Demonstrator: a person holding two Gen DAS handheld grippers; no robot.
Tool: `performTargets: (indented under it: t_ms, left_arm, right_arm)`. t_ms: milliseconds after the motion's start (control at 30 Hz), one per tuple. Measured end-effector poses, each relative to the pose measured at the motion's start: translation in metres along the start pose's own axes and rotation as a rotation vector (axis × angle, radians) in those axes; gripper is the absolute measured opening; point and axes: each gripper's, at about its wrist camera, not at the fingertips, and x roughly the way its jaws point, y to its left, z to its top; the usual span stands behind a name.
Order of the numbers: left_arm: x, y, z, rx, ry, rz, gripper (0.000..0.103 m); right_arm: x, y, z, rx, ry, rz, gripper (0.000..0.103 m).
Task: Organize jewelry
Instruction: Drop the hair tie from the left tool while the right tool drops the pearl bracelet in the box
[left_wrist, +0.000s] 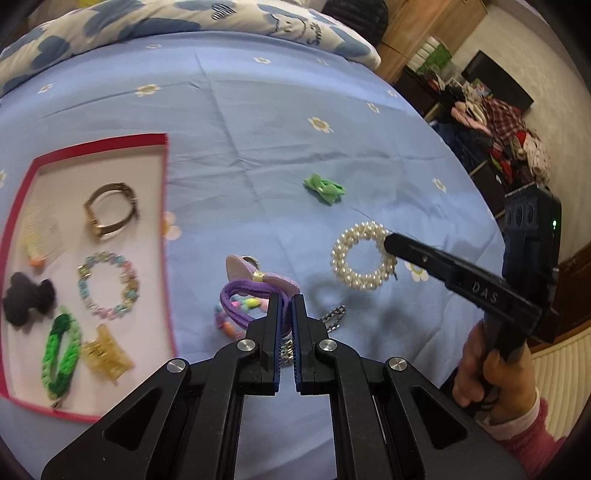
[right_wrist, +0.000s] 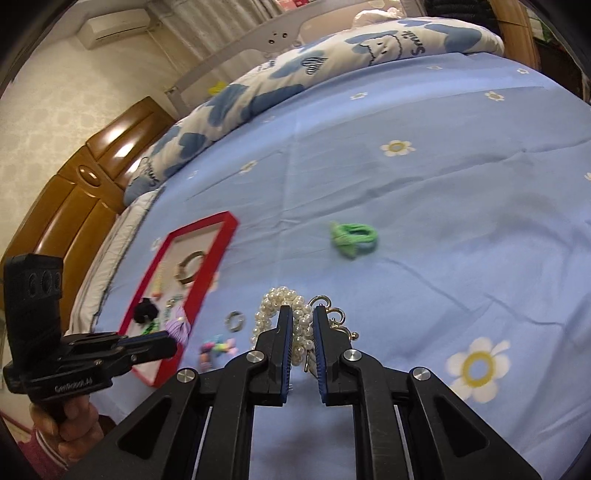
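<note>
six pieces in one red tray (left_wrist: 164, 192) left of the left tool (left_wrist: 285, 301), pinching one purple hair tie (left_wrist: 236, 299); right tool (right_wrist: 303, 314) gripping one pearl bracelet (right_wrist: 275, 302).

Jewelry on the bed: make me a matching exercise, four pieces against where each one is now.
Things:
1. pearl bracelet
2. purple hair tie
3. green bow
4. gold bangle

Places:
A. lying free on the blue sheet
B. inside the red tray
C. between the right gripper fingers
D. between the left gripper fingers

Pairs: 1-C, 2-D, 3-A, 4-B
</note>
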Motion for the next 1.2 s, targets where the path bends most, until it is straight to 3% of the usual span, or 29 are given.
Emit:
performTargets:
  t_ms: [733,1200]
  left_arm:
    - [-0.068,0.113,-0.03,-0.233,-0.125,0.126,0.004]
    - [-0.07,0.168,-0.027,-0.315,-0.129,0.19,0.004]
  right_arm:
    - [0.049,0.116,-0.005,-0.144,0.065,0.165,0.011]
    - [0.104,0.17,0.003,-0.229,0.117,0.2,0.011]
